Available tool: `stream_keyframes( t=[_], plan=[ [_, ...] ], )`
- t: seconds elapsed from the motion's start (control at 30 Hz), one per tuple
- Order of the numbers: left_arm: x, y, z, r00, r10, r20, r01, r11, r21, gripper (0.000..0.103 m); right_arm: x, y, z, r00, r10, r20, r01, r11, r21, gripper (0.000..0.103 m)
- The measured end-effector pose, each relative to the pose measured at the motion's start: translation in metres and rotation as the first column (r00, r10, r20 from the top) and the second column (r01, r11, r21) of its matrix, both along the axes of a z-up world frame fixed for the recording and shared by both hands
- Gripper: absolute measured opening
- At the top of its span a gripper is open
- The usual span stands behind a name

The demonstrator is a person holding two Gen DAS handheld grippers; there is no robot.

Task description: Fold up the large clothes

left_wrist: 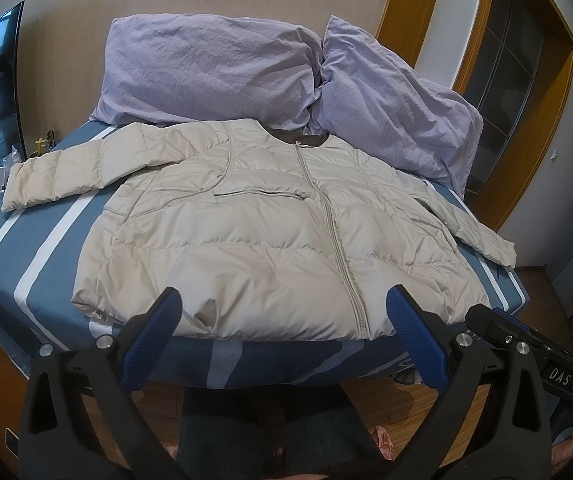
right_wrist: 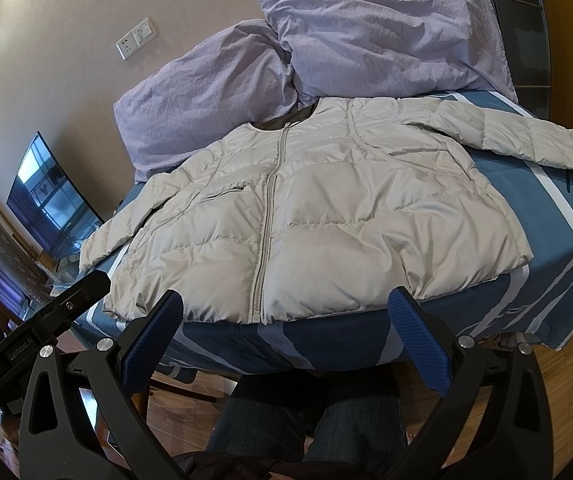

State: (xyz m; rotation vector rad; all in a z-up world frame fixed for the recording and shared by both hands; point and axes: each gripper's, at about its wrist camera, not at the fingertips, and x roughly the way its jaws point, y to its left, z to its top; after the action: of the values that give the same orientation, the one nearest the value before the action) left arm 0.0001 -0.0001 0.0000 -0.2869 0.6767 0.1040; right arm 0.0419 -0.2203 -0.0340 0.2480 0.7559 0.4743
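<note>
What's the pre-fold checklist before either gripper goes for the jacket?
1. Jacket flat, front up on bed: ok.
2. Zipper closed: ok.
3. Both sleeves spread outward, left sleeve, right sleeve: ok.
4. Left gripper open, empty: ok.
5. Right gripper open, empty: ok.
6. Pillows clear of the collar: not ok, they touch it.

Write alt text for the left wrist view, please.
A beige puffer jacket lies flat and zipped on a blue striped bed, with two lilac pillows behind it. The open left gripper hovers near the jacket's hem, holding nothing.
</note>
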Motion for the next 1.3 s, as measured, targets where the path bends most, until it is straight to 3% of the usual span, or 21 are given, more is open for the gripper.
stream_keyframes(
  t=[1.07,1.3],
  plan=[
    [0.001,0.000,-0.001,1.000,-0.001,-0.007,0.001,1.000,-0.001,0.101,0.003,0.001,0.002,1.000,-0.002,-0.004,0.002,1.000,0.000,0.102],
    [0.020,0.008,-0.005,1.000,0.001,-0.031,-0.001,1.000,-0.006,0.101,0.023,0.000,-0.001,1.000,-0.019,-0.019,0.019,1.000,-0.007,0.102]
  ],
)
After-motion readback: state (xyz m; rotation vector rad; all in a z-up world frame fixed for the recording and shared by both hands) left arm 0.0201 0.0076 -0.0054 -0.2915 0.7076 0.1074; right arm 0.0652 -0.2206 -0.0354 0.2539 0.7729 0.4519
